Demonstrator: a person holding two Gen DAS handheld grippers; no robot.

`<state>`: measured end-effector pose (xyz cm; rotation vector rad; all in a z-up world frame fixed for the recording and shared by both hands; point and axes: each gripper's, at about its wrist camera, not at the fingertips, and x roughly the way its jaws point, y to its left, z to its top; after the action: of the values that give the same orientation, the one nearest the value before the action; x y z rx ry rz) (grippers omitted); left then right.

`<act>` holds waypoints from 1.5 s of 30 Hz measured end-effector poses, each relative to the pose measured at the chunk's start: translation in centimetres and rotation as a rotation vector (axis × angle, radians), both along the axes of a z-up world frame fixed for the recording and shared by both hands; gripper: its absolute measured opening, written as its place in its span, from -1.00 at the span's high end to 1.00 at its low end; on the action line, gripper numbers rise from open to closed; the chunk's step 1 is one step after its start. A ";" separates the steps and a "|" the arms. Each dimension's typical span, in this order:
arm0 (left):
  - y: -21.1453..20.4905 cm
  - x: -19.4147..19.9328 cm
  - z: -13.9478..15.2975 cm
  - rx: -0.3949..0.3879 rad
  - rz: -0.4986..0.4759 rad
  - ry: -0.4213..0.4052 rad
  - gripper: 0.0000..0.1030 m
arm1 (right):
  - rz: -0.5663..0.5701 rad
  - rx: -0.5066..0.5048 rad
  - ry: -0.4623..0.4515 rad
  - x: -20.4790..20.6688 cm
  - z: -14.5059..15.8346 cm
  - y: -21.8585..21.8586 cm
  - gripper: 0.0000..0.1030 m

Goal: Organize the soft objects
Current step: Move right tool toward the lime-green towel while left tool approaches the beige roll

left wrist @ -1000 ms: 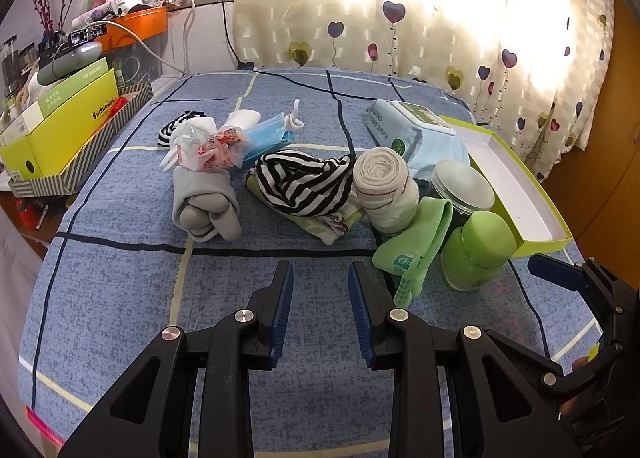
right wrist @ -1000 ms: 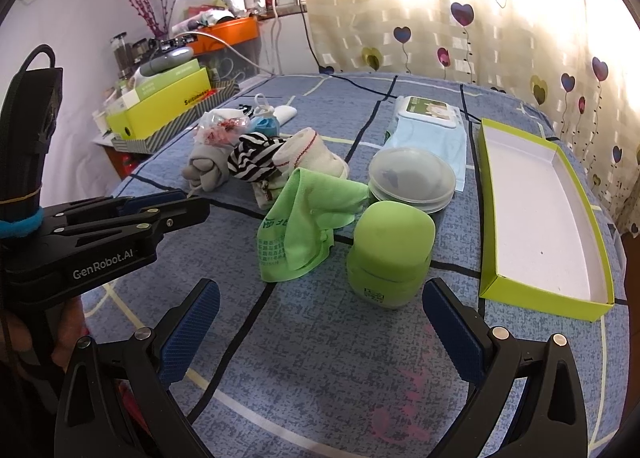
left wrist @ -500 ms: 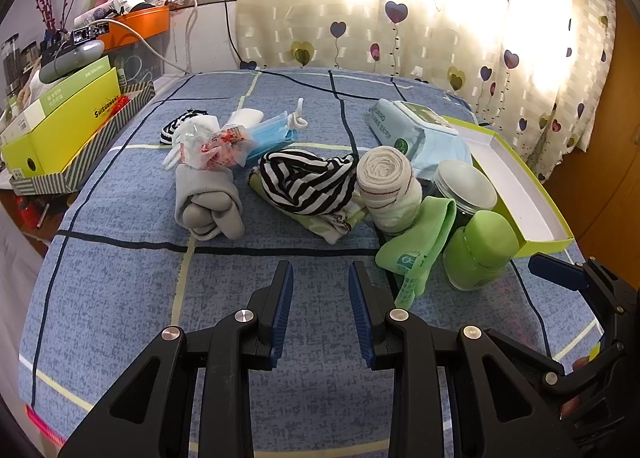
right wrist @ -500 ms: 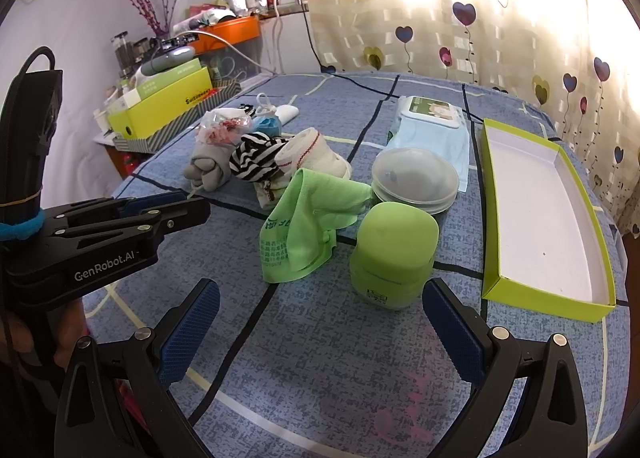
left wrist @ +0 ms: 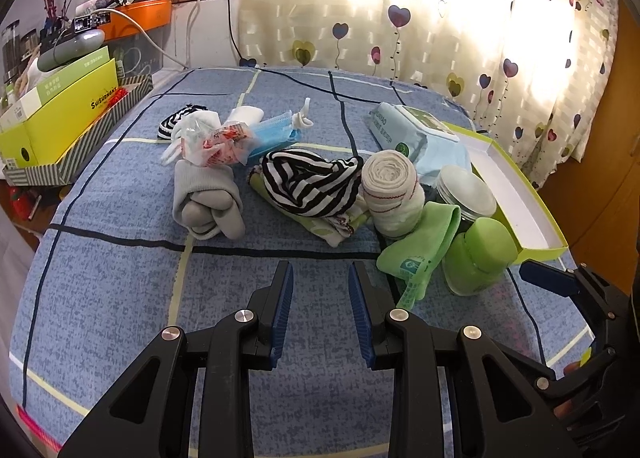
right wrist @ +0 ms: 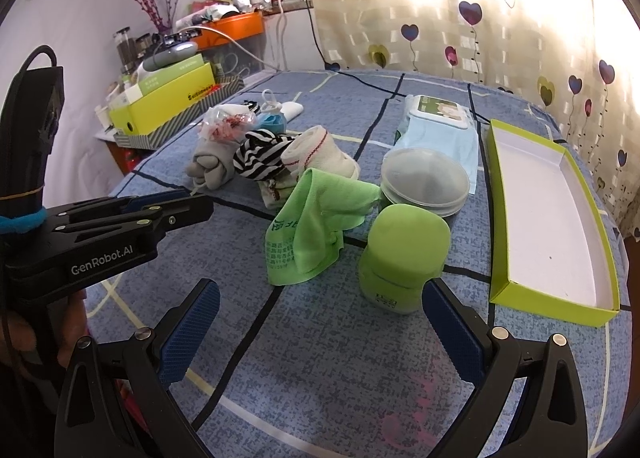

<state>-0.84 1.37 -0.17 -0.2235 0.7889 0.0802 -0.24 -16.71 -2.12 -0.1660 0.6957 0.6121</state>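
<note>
My jaws grasp nothing: my left gripper (left wrist: 320,298) has its pads parted with only bedsheet between them, and my right gripper (right wrist: 320,334) gapes wide over bare sheet, the green squat jar (right wrist: 404,258) just beyond its right pad but untouched.

The soft things lie in a loose heap across the middle of the bed (left wrist: 120,298). Nearest me is the green cloth (right wrist: 316,225), draped against the jar. Behind it sit the rolled white sock (left wrist: 390,189), the black-and-white striped garment (left wrist: 312,185) on top of a pale patterned piece, and the grey folded socks (left wrist: 206,201) toward the bed's left edge. Farther back are a crinkly plastic packet (left wrist: 212,137) and what looks like a blue face mask (left wrist: 274,129), though that is hard to tell there. A wipes pack (right wrist: 440,125) and a clear lidded tub (right wrist: 424,181) lie toward the right, and the open lime-green box (right wrist: 552,217) runs along the bed's right edge with nothing in it.

I judge the sorting has not begun: I am poised, choosing a first piece. The next move calls for my right gripper to reach forward onto the green cloth, pinch a fold without bumping the jar, and carry it into the box.
</note>
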 end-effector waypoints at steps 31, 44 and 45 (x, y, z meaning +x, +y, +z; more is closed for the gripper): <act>1.7 -0.4 -0.5 -0.025 0.007 -0.029 0.42 | 0.033 -0.017 -0.008 0.3 0.3 1.6 -0.78; 3.6 -0.1 -0.8 -0.041 0.038 -0.034 0.42 | 0.066 -0.027 0.006 1.1 0.3 3.6 -0.78; 3.8 -0.1 -0.7 -0.043 0.041 -0.036 0.42 | 0.068 -0.028 0.008 1.3 0.3 3.9 -0.78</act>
<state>-0.91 5.18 -0.90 -0.2806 0.7511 0.0978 1.03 -12.84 -1.81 -0.2139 0.7083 0.6685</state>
